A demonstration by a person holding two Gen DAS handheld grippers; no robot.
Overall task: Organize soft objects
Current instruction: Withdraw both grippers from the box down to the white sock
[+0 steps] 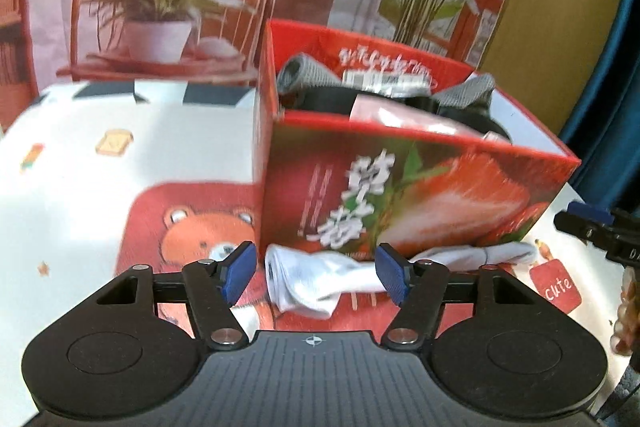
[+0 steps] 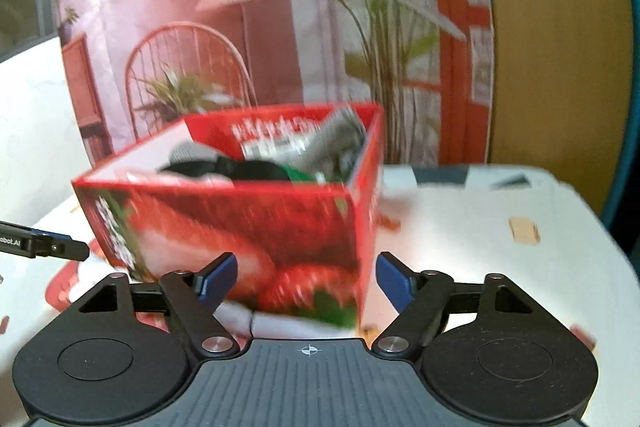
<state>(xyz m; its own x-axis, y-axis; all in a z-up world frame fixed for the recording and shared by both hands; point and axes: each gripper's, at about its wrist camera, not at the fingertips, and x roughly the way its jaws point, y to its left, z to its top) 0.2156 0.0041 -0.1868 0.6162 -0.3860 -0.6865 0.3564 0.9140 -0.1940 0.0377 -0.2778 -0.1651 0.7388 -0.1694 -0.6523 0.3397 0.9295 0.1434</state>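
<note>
**One white sock left on the table, both grippers empty**

One white sock [image 1: 316, 279] lies stretched out on the tablecloth [image 1: 80, 155], just in front of the red strawberry box [image 1: 400, 199] and touching or nearly touching its base. It sits in line between the blue pads [image 1: 240, 269] of the left gripper [image 1: 316, 273], which is spread apart with nothing pinched; the pads look clear of the fabric on both sides. The right gripper [image 2: 306, 281] is also spread and empty, facing the box corner; only a pale strip of sock shows under it. The box already holds grey and black rolled items, plus something pink.

Handling, as a guess: the sock is light, limp and crumpled, so it will sag and trail when lifted. It's not fragile and not slippery, and the ribbed pads should bite fine. Best hold looks like the bunched thick part near the cuff end at left, where folds stack up; a grip at the thin stretched end risks a long dangling tail catching the box rim. Right wrist view is blurred, so fine detail there is unclear.
</note>
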